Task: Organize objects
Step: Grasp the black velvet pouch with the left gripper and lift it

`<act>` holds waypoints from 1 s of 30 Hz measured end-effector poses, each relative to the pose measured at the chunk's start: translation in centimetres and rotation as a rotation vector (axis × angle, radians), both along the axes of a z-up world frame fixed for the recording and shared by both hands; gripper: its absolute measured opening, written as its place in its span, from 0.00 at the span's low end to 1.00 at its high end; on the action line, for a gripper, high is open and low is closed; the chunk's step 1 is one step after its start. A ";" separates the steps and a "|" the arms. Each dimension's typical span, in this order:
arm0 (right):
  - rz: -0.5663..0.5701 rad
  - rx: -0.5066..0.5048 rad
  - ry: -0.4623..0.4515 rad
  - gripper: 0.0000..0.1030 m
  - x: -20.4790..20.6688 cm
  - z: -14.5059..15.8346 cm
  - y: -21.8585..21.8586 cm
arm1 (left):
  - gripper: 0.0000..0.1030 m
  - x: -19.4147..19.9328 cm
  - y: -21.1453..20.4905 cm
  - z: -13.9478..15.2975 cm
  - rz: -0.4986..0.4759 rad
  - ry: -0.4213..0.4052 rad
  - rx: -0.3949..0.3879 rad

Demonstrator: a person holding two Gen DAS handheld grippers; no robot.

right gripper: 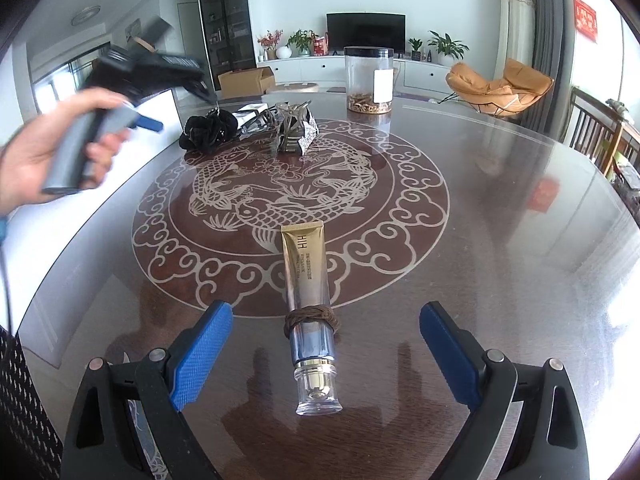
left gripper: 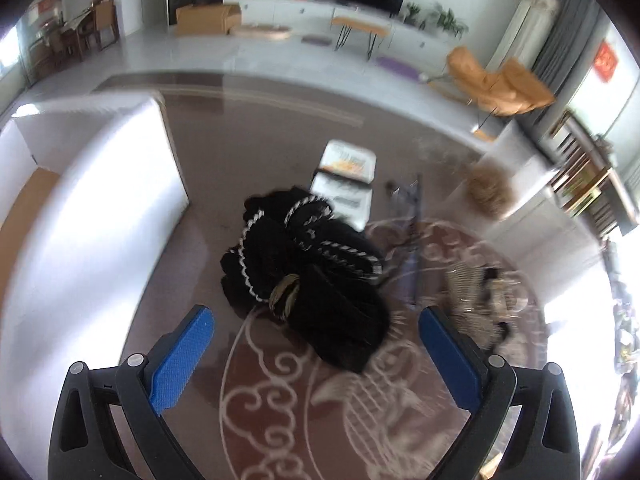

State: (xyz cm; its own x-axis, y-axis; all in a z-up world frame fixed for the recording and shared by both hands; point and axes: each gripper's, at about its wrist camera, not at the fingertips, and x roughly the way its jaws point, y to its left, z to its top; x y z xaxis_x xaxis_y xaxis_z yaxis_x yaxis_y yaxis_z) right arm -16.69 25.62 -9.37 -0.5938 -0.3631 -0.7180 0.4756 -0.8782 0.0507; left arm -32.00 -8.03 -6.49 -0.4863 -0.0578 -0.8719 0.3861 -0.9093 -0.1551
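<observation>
Gold tube between spread right gripper fingers; left gripper raised, tilted down

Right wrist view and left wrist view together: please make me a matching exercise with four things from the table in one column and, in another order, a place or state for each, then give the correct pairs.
Things:
1. gold tube
2. clear jar
3. black scrunchie
4. white box

Places or states:
A. stands upright at the far side of the table
B. lies flat between the fingers of the open right claw, a brown band around it
C. at the table's left edge
D. lies just ahead of the open left claw

Pairs: 1-B, 2-A, 3-D, 4-C
</observation>
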 end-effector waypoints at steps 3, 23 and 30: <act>-0.006 -0.001 -0.005 0.92 -0.1 0.0 0.1 | 0.44 0.5 0.7 -1.1 -0.083 0.037 -0.043; -0.021 0.007 0.009 0.92 0.3 0.2 0.1 | 0.86 25.8 6.8 2.8 -0.306 0.246 0.017; -0.017 0.031 -0.001 0.92 0.3 0.0 -0.1 | 1.00 22.5 6.4 -0.4 -0.172 0.134 -0.032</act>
